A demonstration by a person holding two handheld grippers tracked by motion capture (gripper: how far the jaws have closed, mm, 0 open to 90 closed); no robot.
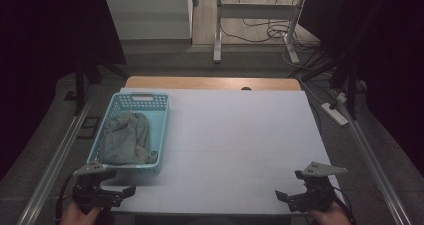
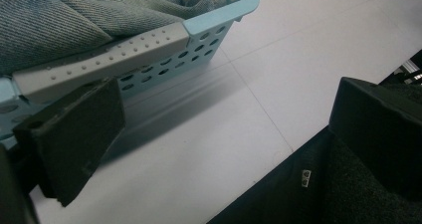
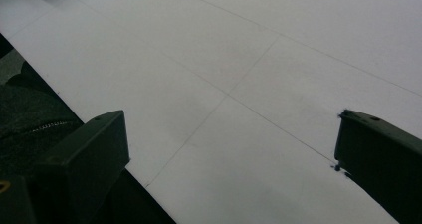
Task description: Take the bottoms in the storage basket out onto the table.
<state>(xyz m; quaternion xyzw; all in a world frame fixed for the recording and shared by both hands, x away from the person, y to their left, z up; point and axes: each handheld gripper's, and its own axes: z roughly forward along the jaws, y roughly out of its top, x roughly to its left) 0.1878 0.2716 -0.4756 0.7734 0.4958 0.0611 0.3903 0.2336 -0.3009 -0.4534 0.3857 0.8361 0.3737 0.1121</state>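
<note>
Resting low at table's near edge: left tool (image 1: 107, 189) beside basket (image 1: 134, 135), right tool (image 1: 299, 191), both released.

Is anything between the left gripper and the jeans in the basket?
Yes: the basket's near wall and grey handle stand between the open left gripper and the jeans, which lie inside. From above, nothing visible covers them.

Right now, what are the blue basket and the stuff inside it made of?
The basket looks like light blue plastic: smooth, moulded, with rows of punched holes and a grey dotted handle strip. The cloth inside looks like faded grey-blue denim, going by its slanted ribbed weave and soft folds.
</note>
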